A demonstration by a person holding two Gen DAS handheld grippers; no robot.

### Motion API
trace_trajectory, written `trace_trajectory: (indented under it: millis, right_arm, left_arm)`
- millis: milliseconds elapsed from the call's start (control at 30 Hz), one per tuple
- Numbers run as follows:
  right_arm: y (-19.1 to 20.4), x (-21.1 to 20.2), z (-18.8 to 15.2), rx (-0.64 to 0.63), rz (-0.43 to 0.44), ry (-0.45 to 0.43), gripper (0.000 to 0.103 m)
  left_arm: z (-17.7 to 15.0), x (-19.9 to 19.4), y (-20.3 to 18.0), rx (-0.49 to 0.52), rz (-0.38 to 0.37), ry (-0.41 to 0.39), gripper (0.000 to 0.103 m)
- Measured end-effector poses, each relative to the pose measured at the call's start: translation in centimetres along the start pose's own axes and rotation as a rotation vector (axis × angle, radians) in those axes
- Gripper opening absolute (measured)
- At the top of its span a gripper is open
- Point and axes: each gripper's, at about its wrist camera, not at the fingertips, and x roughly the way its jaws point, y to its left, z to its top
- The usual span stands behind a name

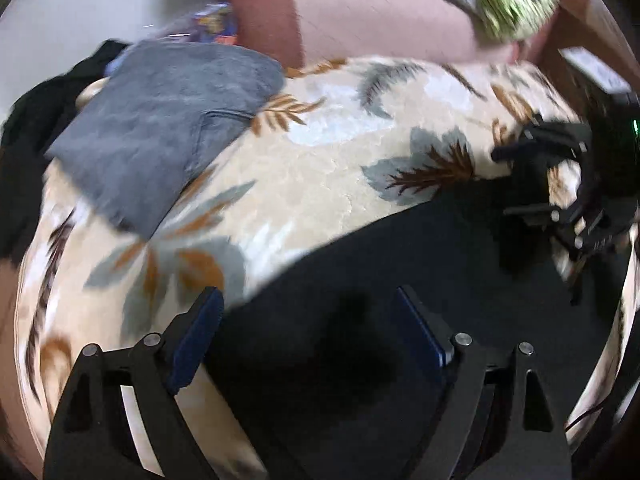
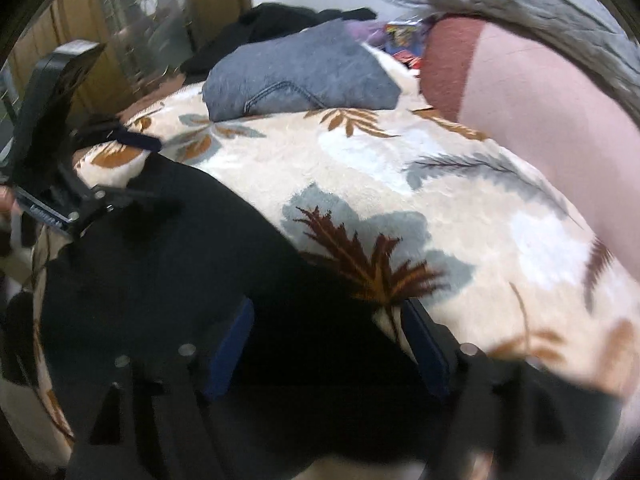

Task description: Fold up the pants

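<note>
I see the black pants point(image 1: 400, 280) lying flat on the leaf-patterned blanket point(image 1: 304, 160). They lie at its near edge, well apart from the folded grey jeans point(image 1: 160, 128).

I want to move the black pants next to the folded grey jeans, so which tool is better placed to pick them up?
Probably the left tool. Its fingers stand open directly over the black pants, on the side nearer the grey jeans. The right tool, also open, straddles the pants' far edge, half over the leaf-print blanket.

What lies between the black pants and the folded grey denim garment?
Only bare leaf-patterned cream blanket, in both wrist views, separates the black pants from the folded grey denim garment.
</note>
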Motion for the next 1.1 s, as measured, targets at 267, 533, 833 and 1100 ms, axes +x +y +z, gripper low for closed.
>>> trace_trajectory:
  millis: [267,533,833,1100]
  right_arm:
    - [-0.6,2.0,-0.4,0.03,0.012,0.002,0.004]
    - [3.3,-5.6,-1.5,0.014,-0.12,-0.17,0.004]
    - [11.7,-13.4,-11.0,0.075,-0.056,-0.252,0.004]
    - [15.5,-8.5,-18.6,0.201,0.01,-0.147,0.004]
  left_arm:
    - [0.5,4.2,0.3,0.063,-0.048,0.106,0.092]
    - [-0.1,-0.1,-1.1,0.036,0.05,0.046,0.006]
    - [-8.0,-10.9,-5.4,-0.055,-0.099,-0.104,0.006]
    - [-14.9,-10.3,-6.9,-0.232,-0.18,-0.05,0.013]
